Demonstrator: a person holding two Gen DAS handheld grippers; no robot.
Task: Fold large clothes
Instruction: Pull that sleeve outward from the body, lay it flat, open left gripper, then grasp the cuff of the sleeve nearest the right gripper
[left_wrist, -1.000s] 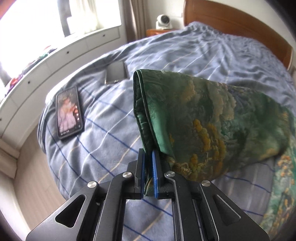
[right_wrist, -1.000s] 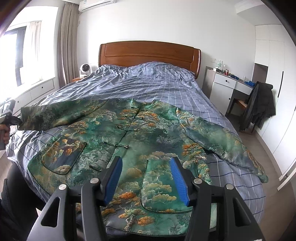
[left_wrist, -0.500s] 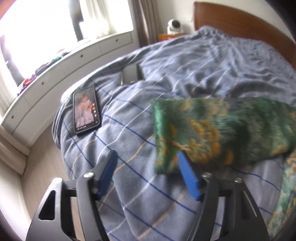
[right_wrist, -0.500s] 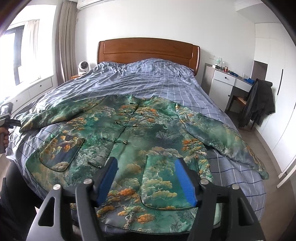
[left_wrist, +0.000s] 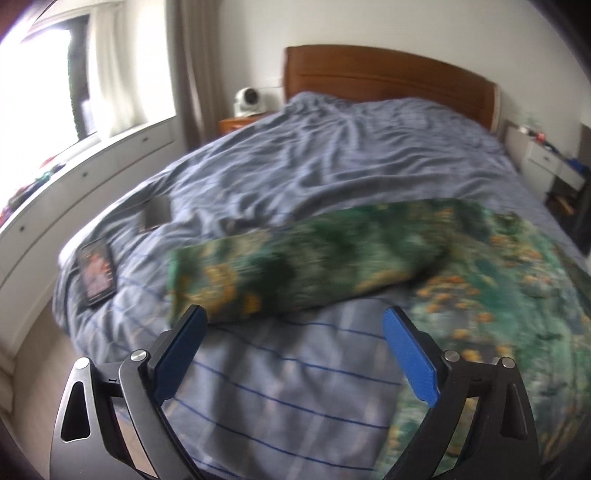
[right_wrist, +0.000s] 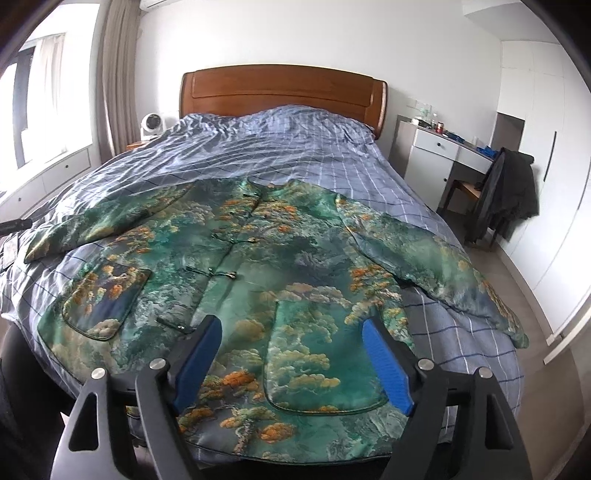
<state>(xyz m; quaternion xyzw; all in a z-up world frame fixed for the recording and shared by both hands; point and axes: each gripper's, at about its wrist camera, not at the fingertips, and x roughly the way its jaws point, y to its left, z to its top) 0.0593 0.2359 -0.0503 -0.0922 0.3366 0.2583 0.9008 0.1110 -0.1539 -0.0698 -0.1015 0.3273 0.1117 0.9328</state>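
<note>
Green brocade jacket (right_wrist: 258, 280) is lying flat, face-up on the bed (right_wrist: 280, 155), looking soft, slippery and bulky, so best pinching cuffs or hem; left hand-held gripper (left_wrist: 295, 325) and right hand-held gripper (right_wrist: 291, 336) are both opening, gripping nothing.

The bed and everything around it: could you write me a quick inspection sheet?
Surface: bed with rumpled blue checked cover.
Job's things: green jacket spread flat, front up, sleeves out.
Clutter: phone near the bed's edge, beside a sleeve end.
Grippers: left gripper and right gripper both opening, nothing between the jaws.
Cables: nothing seen.
Surroundings: wooden headboard, white desk, dark coat on a chair, small fan.
</note>
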